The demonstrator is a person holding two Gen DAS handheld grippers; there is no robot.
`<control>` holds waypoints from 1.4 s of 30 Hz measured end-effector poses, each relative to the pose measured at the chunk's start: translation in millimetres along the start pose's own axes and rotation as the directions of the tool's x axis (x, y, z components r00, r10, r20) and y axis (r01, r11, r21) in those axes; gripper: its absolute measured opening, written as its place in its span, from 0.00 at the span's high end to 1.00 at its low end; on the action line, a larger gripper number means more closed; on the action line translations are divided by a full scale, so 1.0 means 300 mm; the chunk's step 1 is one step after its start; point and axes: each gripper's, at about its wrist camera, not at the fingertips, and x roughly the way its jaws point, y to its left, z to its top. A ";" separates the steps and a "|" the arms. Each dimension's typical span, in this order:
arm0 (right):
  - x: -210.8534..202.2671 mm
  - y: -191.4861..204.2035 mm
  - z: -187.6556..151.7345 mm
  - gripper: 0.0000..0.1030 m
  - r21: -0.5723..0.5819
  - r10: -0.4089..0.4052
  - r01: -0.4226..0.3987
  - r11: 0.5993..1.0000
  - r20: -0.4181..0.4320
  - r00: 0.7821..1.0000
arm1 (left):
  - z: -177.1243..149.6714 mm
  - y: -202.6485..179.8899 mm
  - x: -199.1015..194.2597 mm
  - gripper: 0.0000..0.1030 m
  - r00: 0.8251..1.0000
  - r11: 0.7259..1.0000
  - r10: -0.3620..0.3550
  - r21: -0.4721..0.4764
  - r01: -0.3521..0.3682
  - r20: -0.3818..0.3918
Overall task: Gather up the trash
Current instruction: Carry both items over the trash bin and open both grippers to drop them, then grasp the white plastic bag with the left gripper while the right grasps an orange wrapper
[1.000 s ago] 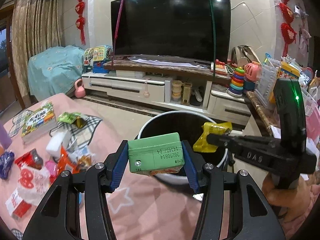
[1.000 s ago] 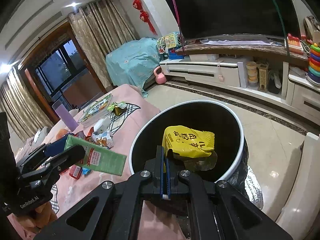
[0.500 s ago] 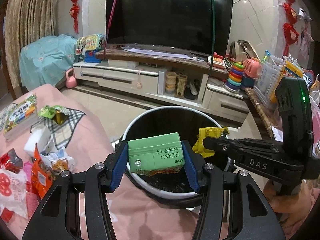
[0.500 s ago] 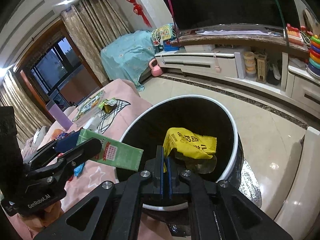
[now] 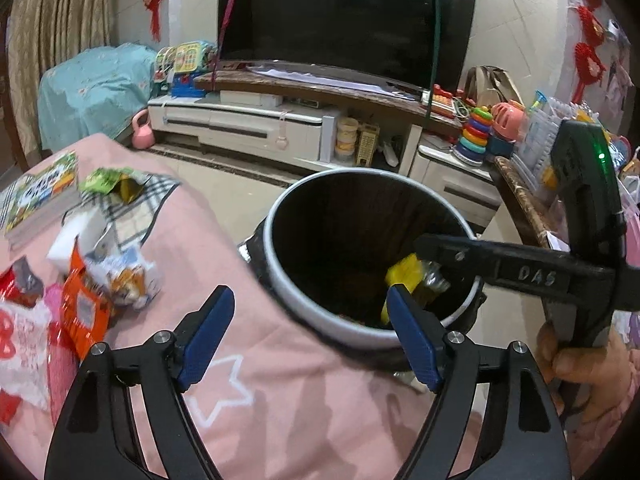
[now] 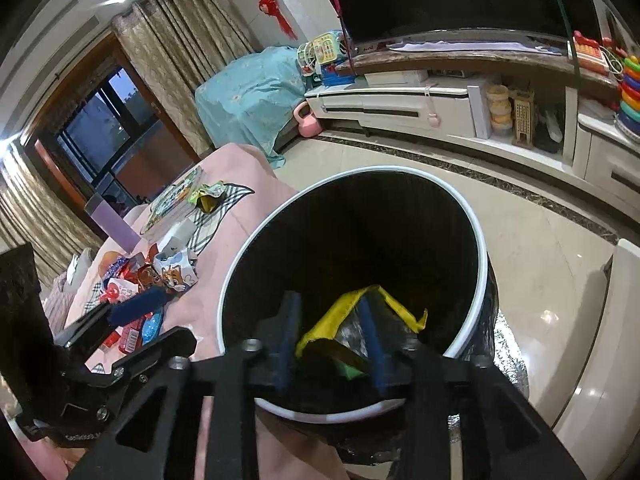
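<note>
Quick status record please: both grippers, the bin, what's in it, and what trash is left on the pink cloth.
left gripper: open, nothing between its fingers; the jaws have just been opening
right gripper: open over the bin, jaws have just been opening; yellow wrapper is between the fingers, apparently released and dropping
bin: black with a white rim, beside the pink cloth
bin contents: yellow wrapper, with something green below it
pink cloth: wrappers remaining, among them an orange packet and a green packet
</note>
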 end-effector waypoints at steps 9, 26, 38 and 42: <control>-0.041 0.062 -0.014 0.47 -0.017 0.010 -0.010 1.000 0.031 0.999 | -0.116 0.109 -0.077 0.21 0.998 0.994 0.051 -0.093 -0.053 -0.022; -0.007 0.324 -0.153 0.08 -0.094 0.105 -0.103 0.990 0.018 0.994 | -0.346 0.344 -0.315 0.15 0.969 0.933 0.247 -0.267 -0.241 -0.008; 0.061 0.486 -0.242 0.08 -0.139 0.141 -0.145 0.980 -0.039 0.989 | -0.456 0.472 -0.391 0.14 0.952 0.898 0.306 -0.322 -0.299 -0.030; 0.081 0.525 -0.254 0.08 -0.150 0.142 -0.147 0.978 -0.046 0.989 | -0.471 0.504 -0.407 0.14 0.948 0.885 0.318 -0.350 -0.309 -0.033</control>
